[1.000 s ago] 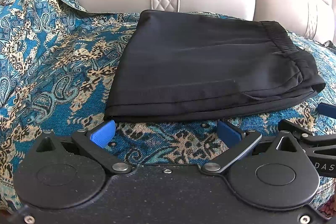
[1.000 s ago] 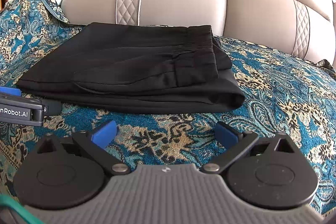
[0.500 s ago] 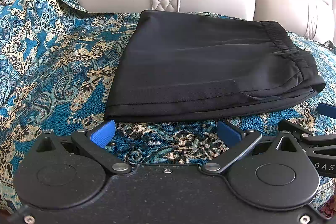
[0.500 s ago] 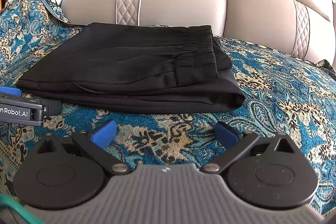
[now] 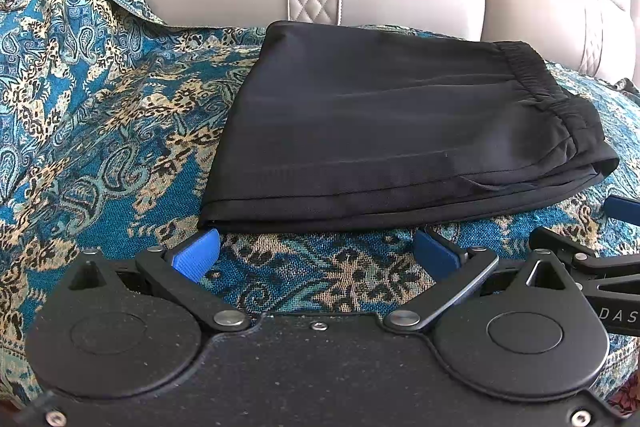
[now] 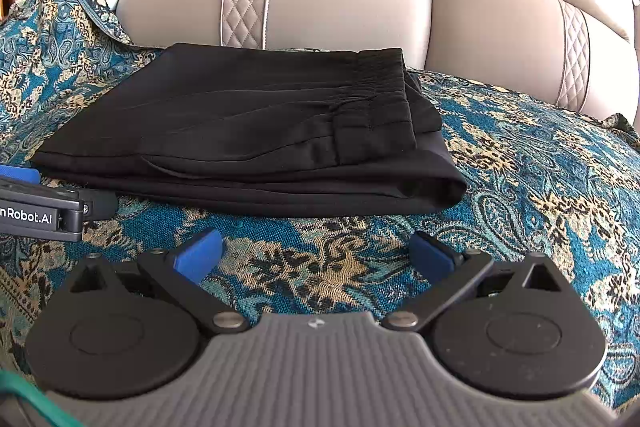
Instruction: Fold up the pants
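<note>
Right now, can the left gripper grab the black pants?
Probably yes. The left gripper is open and empty, just short of the folded black pants' near edge. Only bare patterned cover lies between, and the right gripper sits off to the side.

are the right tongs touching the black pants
Apart. The right wrist view shows patterned throw between the open right tongs and the folded black pants.

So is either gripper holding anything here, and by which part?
Nothing is held. The left gripper and right gripper are both open, short of the folded black fabric pants.
</note>
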Tool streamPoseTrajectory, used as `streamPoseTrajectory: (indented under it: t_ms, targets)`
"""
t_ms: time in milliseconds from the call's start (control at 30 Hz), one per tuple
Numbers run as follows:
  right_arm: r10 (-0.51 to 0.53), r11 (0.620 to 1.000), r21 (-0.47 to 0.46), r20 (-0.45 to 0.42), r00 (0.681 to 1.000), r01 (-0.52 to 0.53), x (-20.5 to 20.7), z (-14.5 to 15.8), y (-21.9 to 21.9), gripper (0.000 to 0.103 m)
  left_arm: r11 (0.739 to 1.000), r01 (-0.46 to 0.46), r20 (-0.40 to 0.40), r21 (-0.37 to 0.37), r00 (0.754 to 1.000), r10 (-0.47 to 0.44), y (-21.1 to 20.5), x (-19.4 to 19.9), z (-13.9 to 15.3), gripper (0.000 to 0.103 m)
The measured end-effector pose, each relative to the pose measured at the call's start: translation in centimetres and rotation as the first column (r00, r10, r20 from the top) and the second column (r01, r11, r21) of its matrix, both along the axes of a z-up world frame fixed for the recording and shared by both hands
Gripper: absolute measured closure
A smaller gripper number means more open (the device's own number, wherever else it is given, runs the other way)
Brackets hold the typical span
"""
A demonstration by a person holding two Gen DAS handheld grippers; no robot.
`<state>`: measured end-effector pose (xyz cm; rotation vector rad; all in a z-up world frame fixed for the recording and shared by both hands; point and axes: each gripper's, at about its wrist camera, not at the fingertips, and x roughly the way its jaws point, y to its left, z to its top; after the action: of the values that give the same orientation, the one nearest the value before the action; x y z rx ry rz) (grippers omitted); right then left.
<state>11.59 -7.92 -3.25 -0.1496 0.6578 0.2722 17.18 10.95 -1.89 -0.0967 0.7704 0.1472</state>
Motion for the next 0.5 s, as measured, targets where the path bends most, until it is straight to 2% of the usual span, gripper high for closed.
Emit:
streamPoseTrajectory:
  t_ms: [500]
  targets:
    - [0.0, 1.0, 0.0, 0.001, 1.0, 0.0, 0.0, -0.02, 0.0, 0.0, 1.0, -0.001, 0.001, 0.001, 1.0, 0.001, -0.07, 0.04, 0.04, 0.0]
